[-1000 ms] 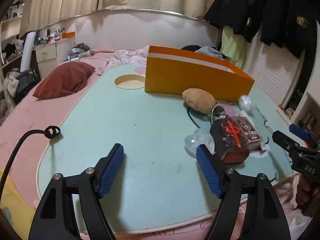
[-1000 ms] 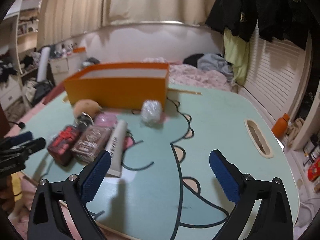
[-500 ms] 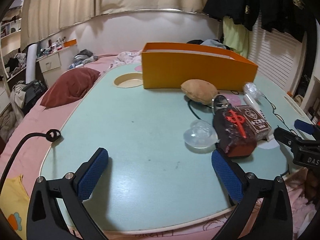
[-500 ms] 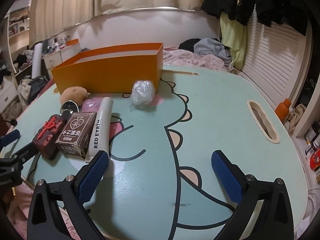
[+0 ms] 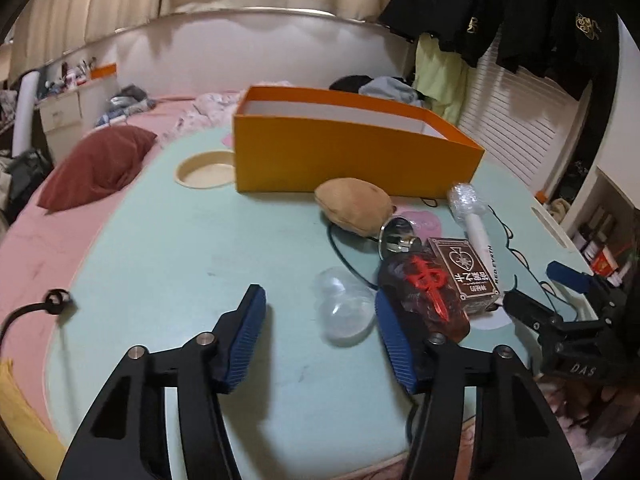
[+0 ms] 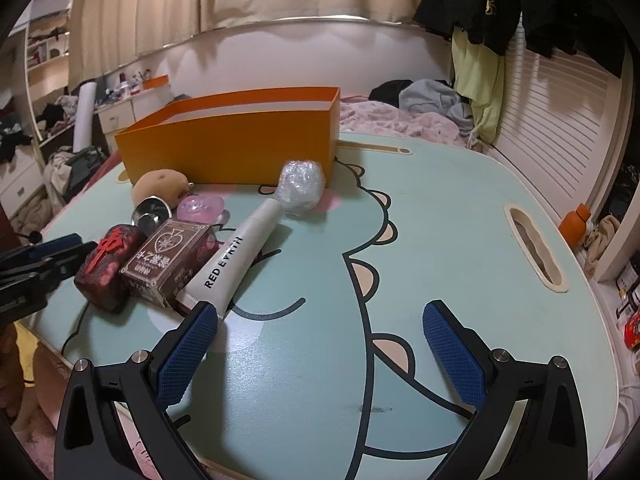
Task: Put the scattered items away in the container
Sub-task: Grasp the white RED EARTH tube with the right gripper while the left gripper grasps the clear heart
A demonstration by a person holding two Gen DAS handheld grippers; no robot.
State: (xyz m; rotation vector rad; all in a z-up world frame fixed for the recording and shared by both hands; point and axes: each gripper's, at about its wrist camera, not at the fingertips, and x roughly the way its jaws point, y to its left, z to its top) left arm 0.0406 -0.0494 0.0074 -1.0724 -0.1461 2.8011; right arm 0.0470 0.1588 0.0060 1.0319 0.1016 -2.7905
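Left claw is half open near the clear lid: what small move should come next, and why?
Probably ease the left claw, whose jaws have just been closing on nothing, forward until the clear lid sits between them. The lid lies just ahead, nearest of the clutter, and the orange box holds nothing visible.

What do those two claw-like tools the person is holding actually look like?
Both are black plastic, each with two angled fingers tipped by ribbed blue pads and joined with silver bolts. The left gripper and right gripper look alike. In the left camera's view, the right gripper's body shows white "DAS" lettering. No sleeve is visible.
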